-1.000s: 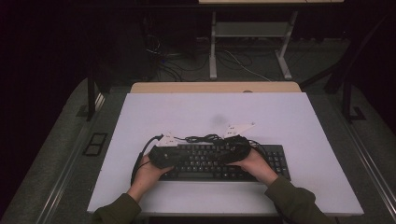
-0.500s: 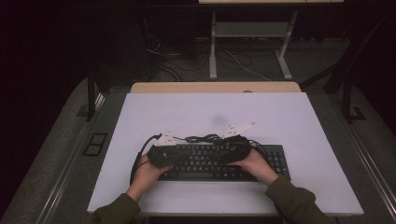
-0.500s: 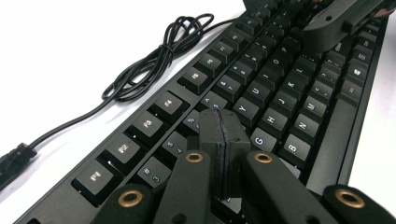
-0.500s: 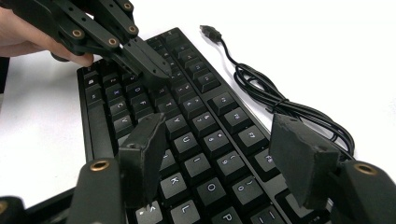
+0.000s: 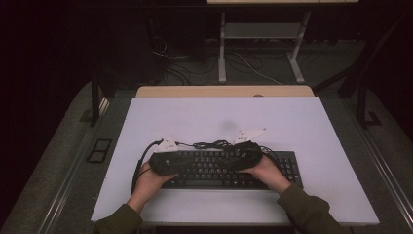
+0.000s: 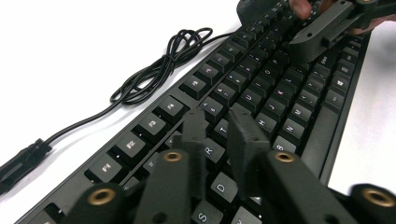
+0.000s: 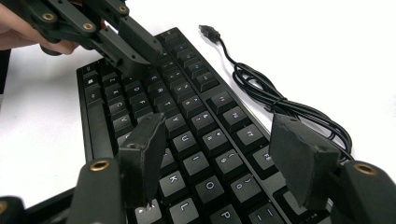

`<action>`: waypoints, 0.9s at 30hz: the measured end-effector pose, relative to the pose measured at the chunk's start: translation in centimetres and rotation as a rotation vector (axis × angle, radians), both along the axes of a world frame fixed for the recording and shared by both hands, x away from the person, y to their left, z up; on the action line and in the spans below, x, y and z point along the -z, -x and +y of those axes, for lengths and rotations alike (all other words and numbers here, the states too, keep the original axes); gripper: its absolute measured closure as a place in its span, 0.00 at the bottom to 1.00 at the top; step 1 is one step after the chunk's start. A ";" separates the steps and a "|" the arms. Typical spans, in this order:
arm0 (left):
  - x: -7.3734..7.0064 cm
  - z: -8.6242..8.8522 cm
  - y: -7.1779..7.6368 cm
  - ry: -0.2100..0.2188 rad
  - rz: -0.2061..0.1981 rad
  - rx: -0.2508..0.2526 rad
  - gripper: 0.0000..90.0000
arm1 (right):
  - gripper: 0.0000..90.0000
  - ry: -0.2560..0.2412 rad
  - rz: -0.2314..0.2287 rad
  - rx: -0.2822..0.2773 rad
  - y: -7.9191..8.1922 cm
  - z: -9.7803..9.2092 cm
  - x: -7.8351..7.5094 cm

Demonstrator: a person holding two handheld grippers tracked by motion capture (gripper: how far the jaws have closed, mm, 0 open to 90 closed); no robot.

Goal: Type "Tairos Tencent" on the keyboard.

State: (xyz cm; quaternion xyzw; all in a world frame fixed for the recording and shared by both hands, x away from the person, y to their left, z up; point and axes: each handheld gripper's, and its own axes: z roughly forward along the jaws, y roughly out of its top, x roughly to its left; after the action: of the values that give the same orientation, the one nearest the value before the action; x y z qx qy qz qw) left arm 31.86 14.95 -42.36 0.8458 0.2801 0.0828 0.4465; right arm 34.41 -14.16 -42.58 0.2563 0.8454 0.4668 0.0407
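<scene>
Black keyboard (image 5: pixel 229 168): it lies flat on the white table (image 5: pixel 302 126), lower centre of the high view, long side toward me, both grippers over its keys.
Left gripper (image 6: pixel 219 135): I hold it low over the letter rows at the left part of the board; its jaws stand close, a narrow gap between them, nothing clamped, tips just above the keys near R and T in the left gripper view.
Why so: jaws nearly together make a narrow tip, which I judge suits pressing a single key.
Right gripper (image 7: pixel 219 154): I hold it over the right half of the letter block, jaws wide apart and empty, straddling the columns around U, 9 and O in the right gripper view.
Why so: open like this, it looks set to come down on a key or bracket the board.
Cable (image 6: pixel 159 70): loosely coiled on the table just behind the keyboard's top edge, plug (image 7: pixel 208 31) lying free, upper middle of the right gripper view.
Change from half a second ago: hardly any in the high view; both hands and the keyboard sit in the same places, so I read this as a hover.
</scene>
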 end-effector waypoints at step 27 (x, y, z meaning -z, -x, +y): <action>0.2 1.1 0.5 0.027 -0.016 -0.030 0.15 | 0.43 0.003 0.005 0.011 0.0 -0.5 -0.1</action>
State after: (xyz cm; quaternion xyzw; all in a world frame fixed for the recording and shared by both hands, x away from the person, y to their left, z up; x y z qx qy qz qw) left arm 31.36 16.01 -42.55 0.8346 0.2902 0.0927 0.4590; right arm 34.43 -14.65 -42.48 0.2620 0.8449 0.4646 0.0416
